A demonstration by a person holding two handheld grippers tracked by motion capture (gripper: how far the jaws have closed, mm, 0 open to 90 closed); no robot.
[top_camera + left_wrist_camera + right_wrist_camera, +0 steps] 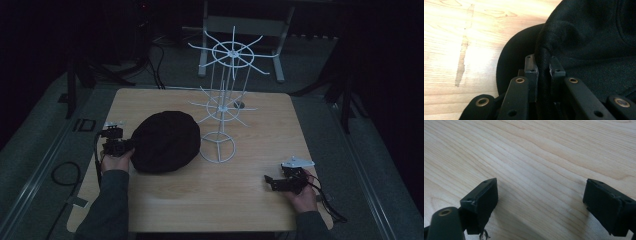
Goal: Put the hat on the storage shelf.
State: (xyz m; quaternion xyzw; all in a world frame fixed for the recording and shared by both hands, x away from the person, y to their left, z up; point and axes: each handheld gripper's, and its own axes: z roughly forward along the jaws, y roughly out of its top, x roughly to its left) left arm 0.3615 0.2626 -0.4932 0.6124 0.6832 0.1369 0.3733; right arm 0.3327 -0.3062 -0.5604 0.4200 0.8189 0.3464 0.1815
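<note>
Black tongs in the left hand (544, 71) are clenched on a rolled fold at the rim of a black cloth hat (589, 37), the two jaws pinching that seam from either side in the left gripper view. From the high view the hat (165, 142) lies on the tabletop (225, 200) toward nine o'clock, with the left tongs (125, 146) meeting its edge at its own nine o'clock side. Just beside the hat, toward its three o'clock, stands a white wire rack (222, 107) with spoked tiers on a ring base. At about four o'clock on the tabletop, well apart from both, the right tongs (270, 182) are released, jaws spread wide over bare wood (536, 157).

Judging from these frames, the grip is the weak point: only a narrow ridge of soft fabric sits between the jaws, so a quick lift could let the cloth slide out and the hat flop down. Because the hat is limp, it may sag and snag a lower spoke, and a sideways tug might tip the light rack, since nothing steadies its base.
</note>
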